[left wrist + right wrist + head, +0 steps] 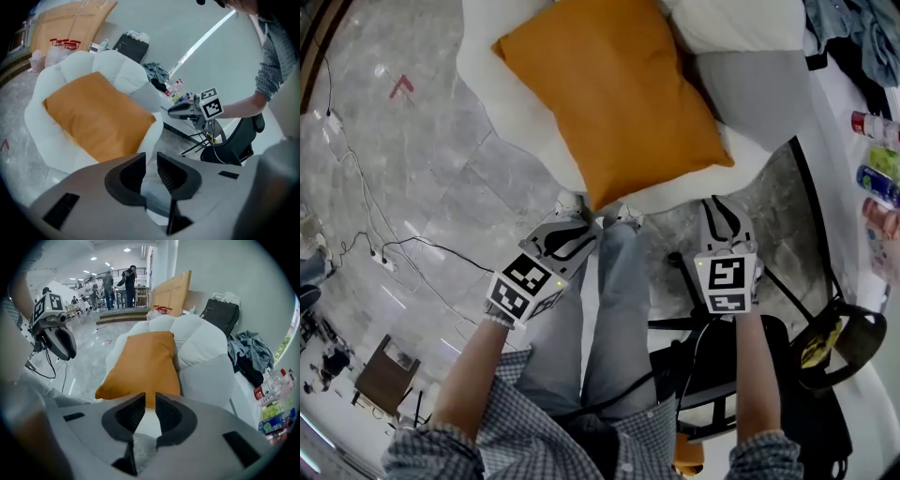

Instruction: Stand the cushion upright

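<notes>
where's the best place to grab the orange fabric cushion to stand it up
Probably the thin seamed corners of the orange fabric cushion, which lies flat on the puffy white armchair. Its middle looks too plump for the jaws. Come from the front, left gripper to the left corner, right gripper to the right corner; both are open and empty.

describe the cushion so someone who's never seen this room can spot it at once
Find the big white puffy armchair. The cushion lies across its seat, a plain square pillow. It is the only orange thing on it, bright against the white padding and the grey pad beside it.
</notes>
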A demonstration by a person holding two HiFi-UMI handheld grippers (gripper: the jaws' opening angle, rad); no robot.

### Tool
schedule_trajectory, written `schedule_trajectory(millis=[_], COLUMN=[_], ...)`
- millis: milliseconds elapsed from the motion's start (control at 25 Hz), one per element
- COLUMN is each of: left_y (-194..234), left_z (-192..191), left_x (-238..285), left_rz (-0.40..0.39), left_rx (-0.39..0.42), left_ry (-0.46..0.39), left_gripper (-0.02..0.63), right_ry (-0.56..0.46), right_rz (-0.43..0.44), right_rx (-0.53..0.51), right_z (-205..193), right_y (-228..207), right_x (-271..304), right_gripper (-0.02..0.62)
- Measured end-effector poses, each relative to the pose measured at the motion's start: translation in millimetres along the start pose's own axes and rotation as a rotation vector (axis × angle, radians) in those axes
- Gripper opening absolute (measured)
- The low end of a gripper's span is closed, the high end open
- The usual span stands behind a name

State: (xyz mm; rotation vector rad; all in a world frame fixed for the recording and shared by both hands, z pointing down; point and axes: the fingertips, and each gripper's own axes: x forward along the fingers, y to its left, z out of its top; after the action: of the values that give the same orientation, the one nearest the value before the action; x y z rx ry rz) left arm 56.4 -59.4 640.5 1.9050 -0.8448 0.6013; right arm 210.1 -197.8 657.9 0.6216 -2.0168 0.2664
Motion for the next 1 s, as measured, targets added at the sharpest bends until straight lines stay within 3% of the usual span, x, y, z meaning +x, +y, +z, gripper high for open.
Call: schedule_trajectory(millis=[400,680,1000], left_y=[46,70,89], left_z=[-62,-114,-139], left_x=[52,84,120], left_rz=[0.045,0.083,0.094], left_rx=[-0.048,-0.001,-0.009], left_ry=[0.156,0.321,0.384], left_gripper=[0.118,0.145,0.164], right_ry=[0.084,0.129,0.212], right_rz=[0.003,-0.003,-0.024], right_rx=[-0.063,-0.148,-0.250], right_z=[-33,-50,-71], right_y=[-7,-20,-45], right_x=[42,62,89], right_gripper=[0.137,0.184,0.222])
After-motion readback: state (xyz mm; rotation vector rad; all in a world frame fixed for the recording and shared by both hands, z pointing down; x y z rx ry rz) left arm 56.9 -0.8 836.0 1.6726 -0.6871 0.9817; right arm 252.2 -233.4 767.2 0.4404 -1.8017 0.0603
